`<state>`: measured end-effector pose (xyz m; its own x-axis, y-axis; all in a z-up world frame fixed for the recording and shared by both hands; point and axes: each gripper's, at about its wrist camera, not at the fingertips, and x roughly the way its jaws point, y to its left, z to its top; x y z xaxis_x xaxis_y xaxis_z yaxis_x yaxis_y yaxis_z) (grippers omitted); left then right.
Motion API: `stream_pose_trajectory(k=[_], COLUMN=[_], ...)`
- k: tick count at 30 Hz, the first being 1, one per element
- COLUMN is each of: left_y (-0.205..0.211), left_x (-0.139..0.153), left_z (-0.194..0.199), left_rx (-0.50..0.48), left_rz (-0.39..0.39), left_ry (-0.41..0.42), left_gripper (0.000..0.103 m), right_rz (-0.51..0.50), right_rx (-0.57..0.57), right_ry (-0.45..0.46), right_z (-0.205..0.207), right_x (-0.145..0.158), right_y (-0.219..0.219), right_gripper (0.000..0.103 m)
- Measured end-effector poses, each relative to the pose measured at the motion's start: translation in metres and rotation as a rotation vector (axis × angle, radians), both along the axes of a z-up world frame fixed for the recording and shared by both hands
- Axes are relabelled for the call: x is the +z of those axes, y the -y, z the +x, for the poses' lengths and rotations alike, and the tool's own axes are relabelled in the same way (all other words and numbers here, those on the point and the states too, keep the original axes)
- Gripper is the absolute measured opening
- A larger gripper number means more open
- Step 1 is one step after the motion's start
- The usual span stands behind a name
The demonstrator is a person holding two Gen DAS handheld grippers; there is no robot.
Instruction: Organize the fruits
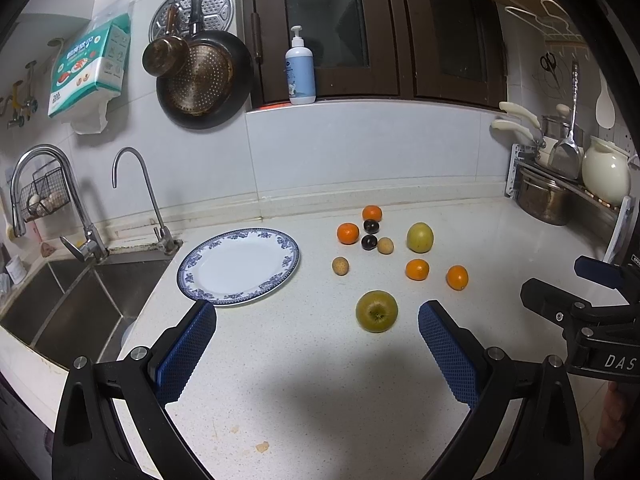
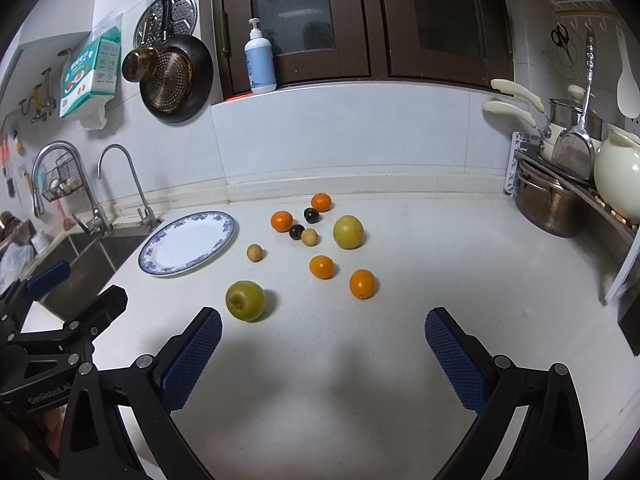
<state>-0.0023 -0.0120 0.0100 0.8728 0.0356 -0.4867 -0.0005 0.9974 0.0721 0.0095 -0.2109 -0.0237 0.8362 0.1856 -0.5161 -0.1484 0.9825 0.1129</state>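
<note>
A blue-rimmed white plate (image 1: pixel 208 282) (image 2: pixel 158 258) lies bare on the counter beside the sink. To its right lie loose fruits: a near green fruit (image 1: pixel 376 311) (image 2: pixel 245 301), a far green fruit (image 1: pixel 420 237) (image 2: pixel 348 232), several small oranges such as one (image 1: pixel 457 277) (image 2: pixel 362 284), two dark plums (image 1: pixel 369 242) (image 2: pixel 297 232) and two tan longans (image 1: pixel 340 266) (image 2: pixel 254 252). My left gripper (image 1: pixel 318 326) is open and empty, just short of the near green fruit. My right gripper (image 2: pixel 323 330) is open and empty, to the right of that fruit.
A sink (image 1: pixel 80 300) with two taps is at the left. A rack with pots and a cream jug (image 1: pixel 606 170) (image 2: pixel 618 172) stands at the right. A soap bottle (image 1: pixel 300 68) sits on the sill. Pans hang on the wall.
</note>
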Motion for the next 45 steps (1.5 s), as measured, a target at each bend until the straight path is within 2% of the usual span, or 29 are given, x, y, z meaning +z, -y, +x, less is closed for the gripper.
stream_pose_trajectory(k=[33,45], left_y=[0.004,0.019], left_x=[-0.004,-0.018], left_z=[0.003,0.028], left_rx=[-0.006,-0.03], left_rz=[0.01,0.024], left_ry=[-0.007,-0.029], left_gripper=[0.103,0.103], right_rz=[0.004,-0.025], right_rx=[-0.004,-0.009], right_ry=[-0.015,-0.043], right_z=[0.002,0.024], right_x=[-0.004,-0.018], right_y=[0.001,0.009], right_gripper=[0.102,0.102])
